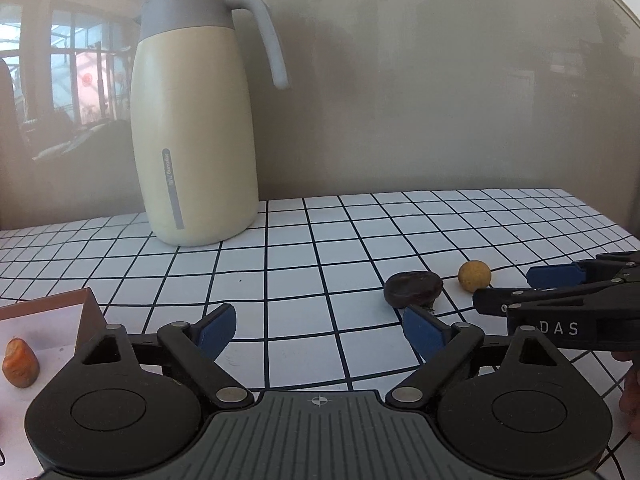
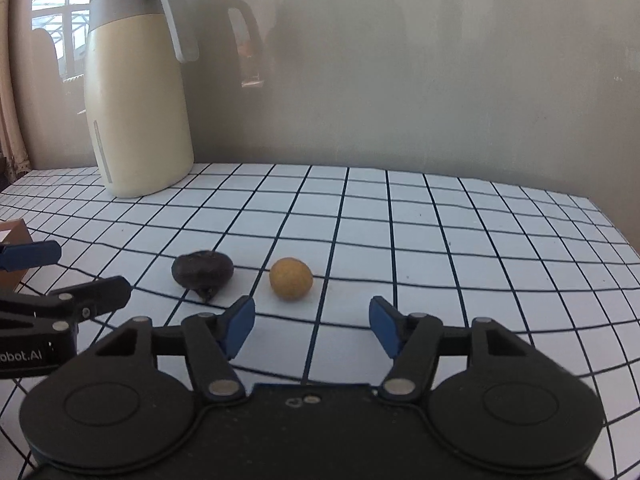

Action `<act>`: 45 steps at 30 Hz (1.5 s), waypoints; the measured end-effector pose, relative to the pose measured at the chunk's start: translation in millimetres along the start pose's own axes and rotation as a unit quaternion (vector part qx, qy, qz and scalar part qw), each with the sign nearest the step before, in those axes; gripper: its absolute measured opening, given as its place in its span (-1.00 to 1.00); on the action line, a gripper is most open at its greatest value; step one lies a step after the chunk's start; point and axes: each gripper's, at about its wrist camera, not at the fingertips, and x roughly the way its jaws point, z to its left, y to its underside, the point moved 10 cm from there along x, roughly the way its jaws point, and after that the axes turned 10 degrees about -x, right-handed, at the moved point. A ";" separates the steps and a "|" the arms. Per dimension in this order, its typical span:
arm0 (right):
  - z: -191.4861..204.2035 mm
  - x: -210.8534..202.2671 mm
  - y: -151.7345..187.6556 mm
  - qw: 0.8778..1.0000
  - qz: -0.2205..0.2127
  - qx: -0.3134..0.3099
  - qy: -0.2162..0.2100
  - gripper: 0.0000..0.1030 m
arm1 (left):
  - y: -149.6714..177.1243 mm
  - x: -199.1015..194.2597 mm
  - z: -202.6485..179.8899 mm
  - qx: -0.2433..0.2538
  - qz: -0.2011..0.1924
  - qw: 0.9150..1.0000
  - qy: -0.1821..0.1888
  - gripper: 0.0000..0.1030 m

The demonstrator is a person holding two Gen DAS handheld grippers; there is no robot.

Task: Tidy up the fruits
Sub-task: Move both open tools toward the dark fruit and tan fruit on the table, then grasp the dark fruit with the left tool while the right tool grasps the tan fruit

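I'm lining my right gripper (image 2: 312, 326), jaws released and empty, on the yellow fruit (image 2: 291, 279); next I'm advancing, then closing gently.

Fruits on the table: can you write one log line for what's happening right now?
left tongs open, empty | right tongs open, facing yellow round fruit | dark wrinkled fruit beside it | orange fruit in box

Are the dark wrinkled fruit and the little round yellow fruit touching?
Apart. The right wrist view shows white checked tablecloth between the dark wrinkled fruit and the round yellow fruit.
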 end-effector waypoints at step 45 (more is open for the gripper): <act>-48.5 -0.5 15.3 0.998 0.022 0.035 0.037 -0.68 | -1.8 58.2 -68.6 0.039 0.059 0.997 0.043 -0.16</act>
